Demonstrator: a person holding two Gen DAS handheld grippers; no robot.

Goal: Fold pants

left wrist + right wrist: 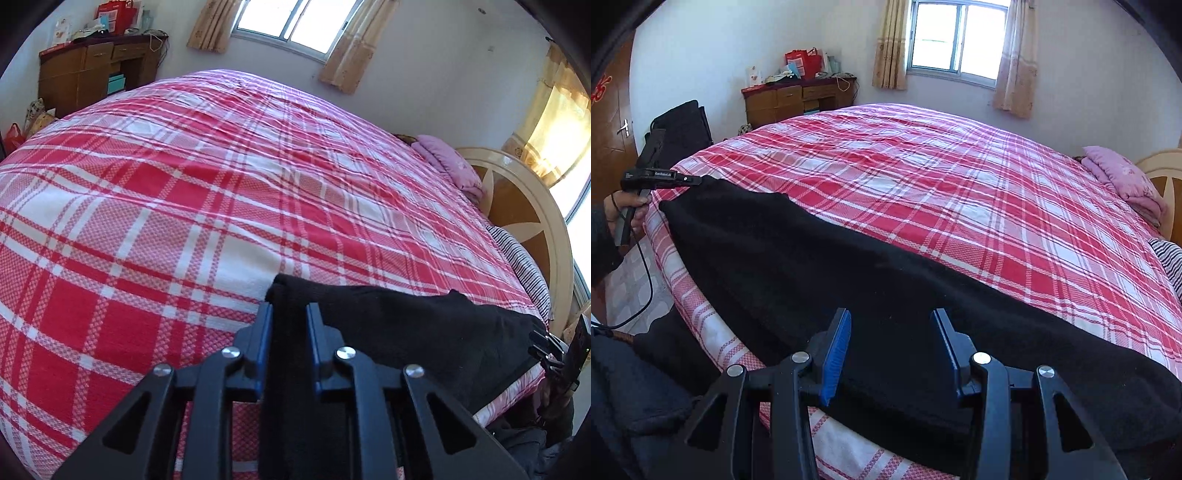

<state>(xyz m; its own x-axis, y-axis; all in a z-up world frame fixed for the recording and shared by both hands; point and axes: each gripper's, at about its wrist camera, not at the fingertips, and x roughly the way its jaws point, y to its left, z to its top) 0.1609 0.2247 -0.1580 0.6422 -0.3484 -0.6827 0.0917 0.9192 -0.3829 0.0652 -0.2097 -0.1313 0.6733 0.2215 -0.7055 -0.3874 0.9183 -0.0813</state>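
Item: pants [820, 266], black, along the bed's [960, 192] near edge, partly overhanging it.
Left claw [289, 314]: nearly closed, pinching the left end.
Right claw [891, 325]: about half open, straddling fabric; grip not confirmed.
Axis: long, left to right; which end is the waist I can't tell.
Handling: I'd close the right claw before lifting, keeping both ends level and taut.
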